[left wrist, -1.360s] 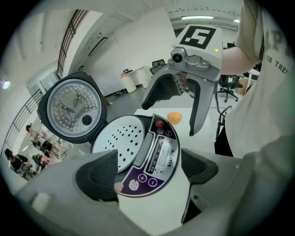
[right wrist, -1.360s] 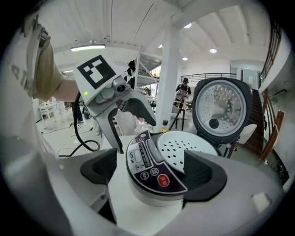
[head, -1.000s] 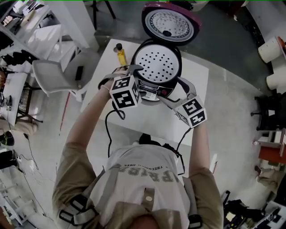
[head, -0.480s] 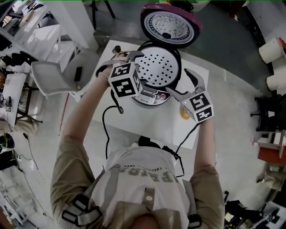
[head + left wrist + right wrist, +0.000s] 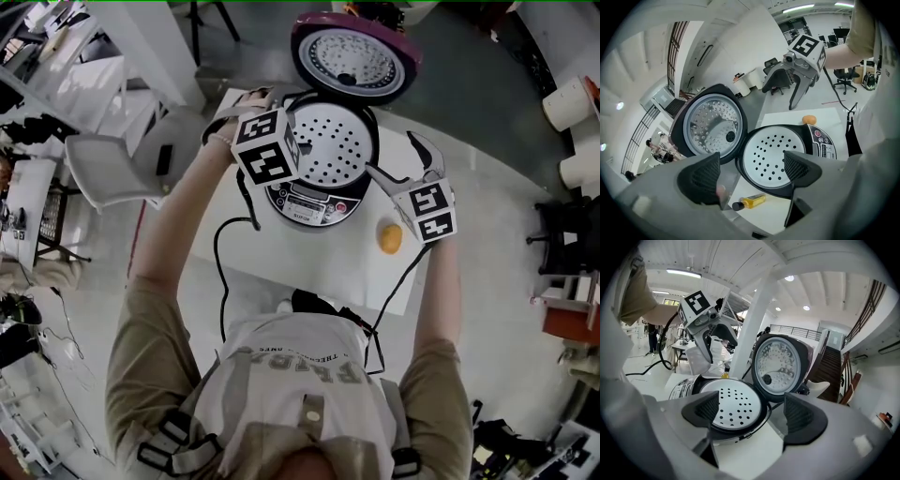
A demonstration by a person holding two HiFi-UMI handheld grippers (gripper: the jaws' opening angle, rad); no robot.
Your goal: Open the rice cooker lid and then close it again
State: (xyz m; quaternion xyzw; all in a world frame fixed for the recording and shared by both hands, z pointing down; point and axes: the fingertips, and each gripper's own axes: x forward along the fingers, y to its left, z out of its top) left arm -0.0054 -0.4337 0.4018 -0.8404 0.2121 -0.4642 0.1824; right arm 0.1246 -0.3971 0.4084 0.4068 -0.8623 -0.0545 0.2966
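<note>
The rice cooker [image 5: 314, 192] stands on a white table [image 5: 319, 267] with its lid [image 5: 354, 53] swung up and back. Its perforated inner plate [image 5: 336, 142] is exposed. My left gripper [image 5: 277, 101] is at the cooker's far left rim, open and holding nothing. From the left gripper view the lid [image 5: 715, 126] and the plate [image 5: 776, 157] lie just beyond the left gripper [image 5: 750, 171]. My right gripper [image 5: 403, 159] hovers at the cooker's right side, open and empty. In the right gripper view the right gripper [image 5: 750, 411] frames the plate [image 5: 733, 408] and the lid [image 5: 780, 364].
An orange [image 5: 389, 237] lies on the table right of the cooker's front. A small yellow bottle [image 5: 749, 202] lies on the table left of the cooker. A black cable [image 5: 225, 253] trails off the table's near left edge. A white chair [image 5: 122, 159] stands to the left.
Both grippers have moved away from me along the cooker's sides. The right one also shifted right and upward, uncovering the orange. The lid stays open.
</note>
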